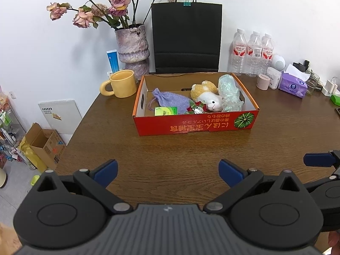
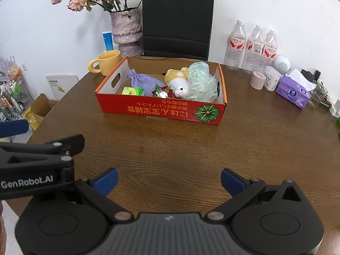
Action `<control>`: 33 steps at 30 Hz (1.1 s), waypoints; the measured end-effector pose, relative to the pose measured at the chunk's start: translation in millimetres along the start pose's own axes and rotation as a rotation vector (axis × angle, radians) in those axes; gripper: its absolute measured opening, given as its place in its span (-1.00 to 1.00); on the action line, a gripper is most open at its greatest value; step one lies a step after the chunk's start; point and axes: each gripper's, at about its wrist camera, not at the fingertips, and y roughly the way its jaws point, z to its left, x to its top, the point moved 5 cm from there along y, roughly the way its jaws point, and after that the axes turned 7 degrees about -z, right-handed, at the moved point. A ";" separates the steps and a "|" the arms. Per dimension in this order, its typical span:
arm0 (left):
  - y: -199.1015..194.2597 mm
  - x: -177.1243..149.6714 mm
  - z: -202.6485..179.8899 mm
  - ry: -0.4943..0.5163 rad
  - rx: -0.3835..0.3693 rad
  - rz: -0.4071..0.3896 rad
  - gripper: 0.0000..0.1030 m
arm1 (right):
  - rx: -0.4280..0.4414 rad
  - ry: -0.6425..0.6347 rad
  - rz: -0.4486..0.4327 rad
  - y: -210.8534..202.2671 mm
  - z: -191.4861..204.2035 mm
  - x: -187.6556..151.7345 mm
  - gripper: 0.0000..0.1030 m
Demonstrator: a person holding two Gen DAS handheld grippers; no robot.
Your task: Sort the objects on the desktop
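While both of my grippers hover side by side over the bare near part of the table, nothing is in either of them: the left gripper has its jaws spread wide and empty, and the right gripper is released the same way. I judge they sit back here so that I can take in the whole layout before reaching.

Everything I count as sorted lies in one red cardboard box, which stands in the middle of the table with its open top towards me, handy for dropping things in. Inside I count one purple drawstring pouch at the left, one small green packet against the near wall, one red-and-green trinket beside it, one plush toy, and one wad of clear bubble wrap at the right.

Far behind the box stand one yellow mug, one vase of dried roses and one black paper bag, all lined against the wall, presumably out of the working area. At the far right are three water bottles, one purple tissue pack and two small round tubs, though smaller clutter beyond them is too blurred to count.
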 end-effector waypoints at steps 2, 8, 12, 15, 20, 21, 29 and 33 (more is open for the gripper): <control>0.2 0.1 0.0 0.000 -0.001 0.001 1.00 | 0.000 0.001 0.001 0.0 0.2 -0.2 1.00; 0.9 -0.1 -0.2 0.000 -0.003 0.001 1.00 | -0.002 0.004 -0.001 0.0 -0.5 -0.3 1.00; 0.8 -0.1 -0.5 0.001 -0.003 0.000 1.00 | -0.005 0.004 -0.004 -0.9 -0.2 -0.5 1.00; 1.4 0.1 -0.6 0.001 0.000 0.000 1.00 | -0.011 0.001 -0.007 -1.6 -0.3 -0.8 1.00; 5.5 0.3 0.8 -0.009 0.004 0.014 1.00 | -0.022 -0.005 -0.013 -2.7 -0.5 -1.4 1.00; 6.2 0.4 1.7 -0.012 0.005 0.015 1.00 | -0.024 -0.006 -0.014 -3.0 -0.5 -1.6 1.00; 14.2 -1.4 16.5 -0.035 0.034 0.029 1.00 | -0.054 -0.010 -0.013 -2.1 -4.7 -3.5 1.00; 19.6 -6.9 25.4 -0.040 0.049 0.057 1.00 | -0.080 0.000 -0.022 -2.1 -9.6 -2.7 1.00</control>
